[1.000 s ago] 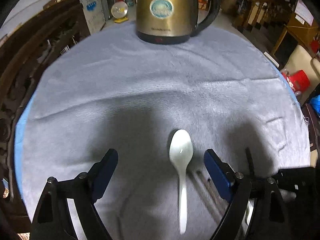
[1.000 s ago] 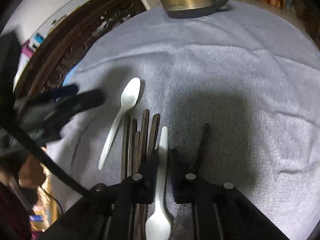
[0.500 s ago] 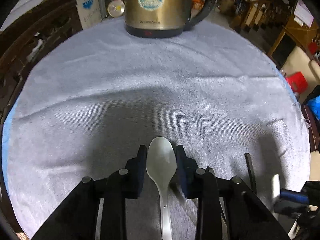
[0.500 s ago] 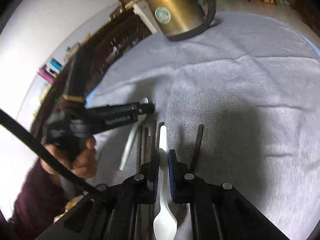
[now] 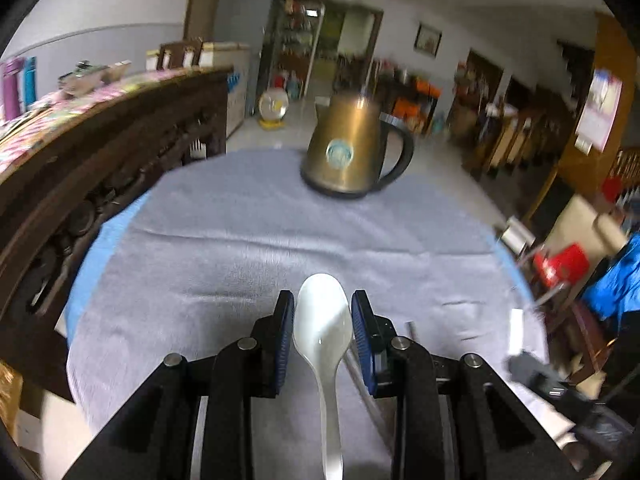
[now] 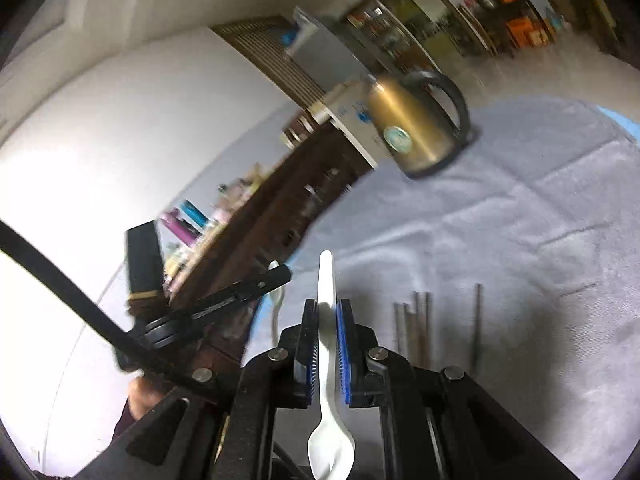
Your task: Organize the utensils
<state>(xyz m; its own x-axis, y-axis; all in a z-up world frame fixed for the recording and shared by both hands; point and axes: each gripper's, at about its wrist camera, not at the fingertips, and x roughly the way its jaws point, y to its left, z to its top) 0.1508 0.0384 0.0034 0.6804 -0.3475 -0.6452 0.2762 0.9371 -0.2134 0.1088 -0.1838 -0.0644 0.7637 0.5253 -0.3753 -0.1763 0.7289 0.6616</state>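
My left gripper (image 5: 322, 312) is shut on the bowl of a white plastic spoon (image 5: 322, 320), held above the grey tablecloth (image 5: 260, 240) with the handle pointing back at me. My right gripper (image 6: 327, 316) is shut on the handle of a second white spoon (image 6: 326, 344), its bowl toward the camera. Both are lifted off the table. Several dark chopsticks (image 6: 416, 320) lie on the cloth to the right of the right gripper. The left gripper also shows in the right wrist view (image 6: 276, 276).
A brass-coloured kettle (image 5: 352, 152) stands at the far side of the round table. A dark carved wooden chair back (image 5: 80, 184) runs along the left edge. Room furniture and a red box (image 5: 564, 264) lie beyond the right edge.
My left gripper closed on the white spoon and raised it off the cloth. My right gripper lifted its spoon and tilted upward. Both views now show the room.
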